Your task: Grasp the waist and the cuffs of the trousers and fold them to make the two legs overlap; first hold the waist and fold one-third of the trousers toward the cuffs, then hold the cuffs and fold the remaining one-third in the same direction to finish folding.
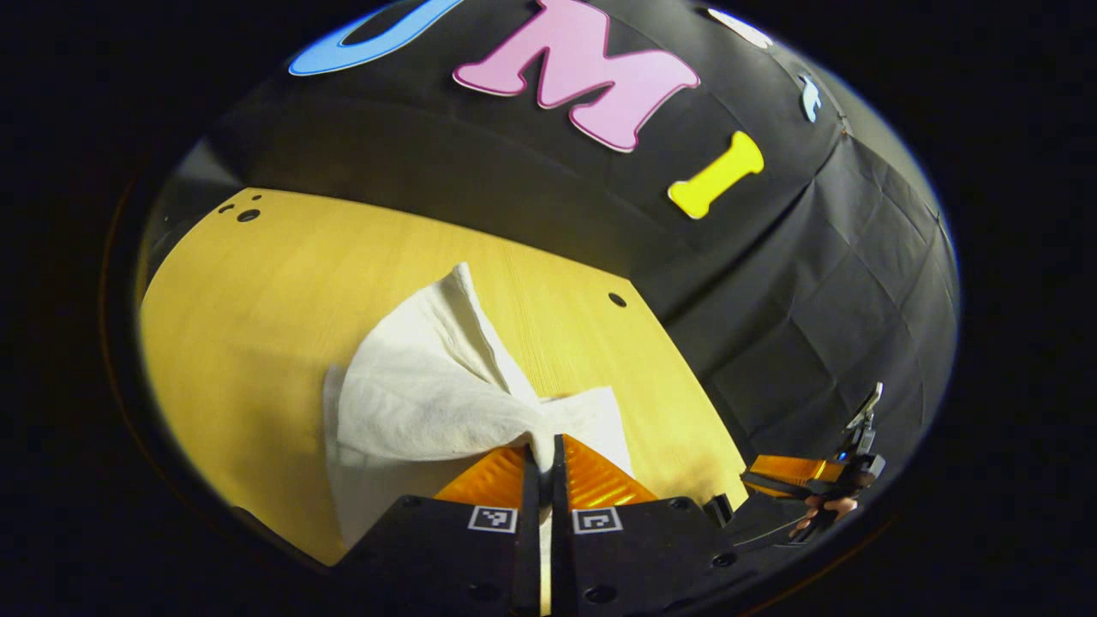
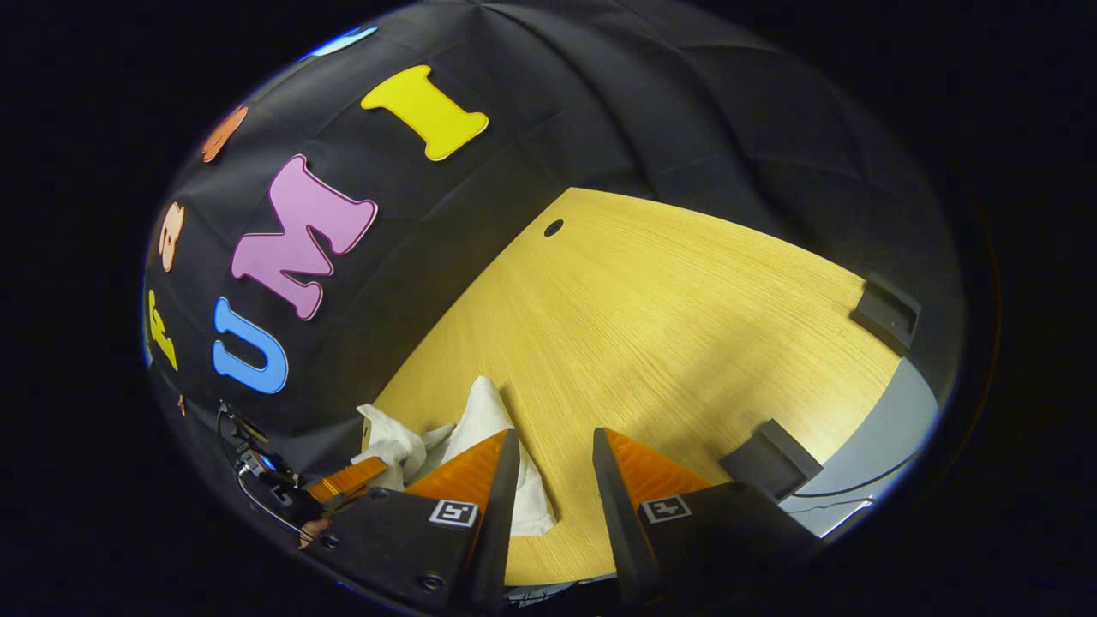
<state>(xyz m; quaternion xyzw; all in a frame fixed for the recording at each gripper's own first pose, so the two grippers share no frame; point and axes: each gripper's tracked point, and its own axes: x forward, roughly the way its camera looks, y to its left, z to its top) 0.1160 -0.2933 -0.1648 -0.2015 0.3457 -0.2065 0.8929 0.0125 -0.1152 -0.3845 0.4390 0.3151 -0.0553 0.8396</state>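
Trousers (image 1: 428, 394): white, soft cloth, bunched and partly lifted off the yellow wooden bench (image 1: 257, 291), sitting toward its near edge in the left gripper view; in the right gripper view seen at the bench's near left corner.

Left hand-held gripper (image 1: 542, 458): fingers drawn together, clamped on a gathered fold of the cloth, which fans up and away from the pinch. Lower layer lying flat on the bench beneath. Which end is held, waist or cuff, cannot be told.

Right hand-held gripper (image 2: 553, 446): fingers apart, nothing between them, bare bench showing in the gap. Poised beside the cloth's edge, not touching as far as can be judged. Also seen in the left gripper view at far right, off the bench edge.

Handling, judged: light, limp, no stiffness; sags and creases wherever unsupported. Low slip risk on wood grain, but thin layers likely to separate if only the top one is pinched. Single-point hold gathers the cloth into a fan, so a second hold at the matching corner of the same end is advisable, both layers caught, to keep the fold square. Not fragile.

Two dark blocks (image 2: 887, 313) at the bench's right edge, well apart from the cloth.
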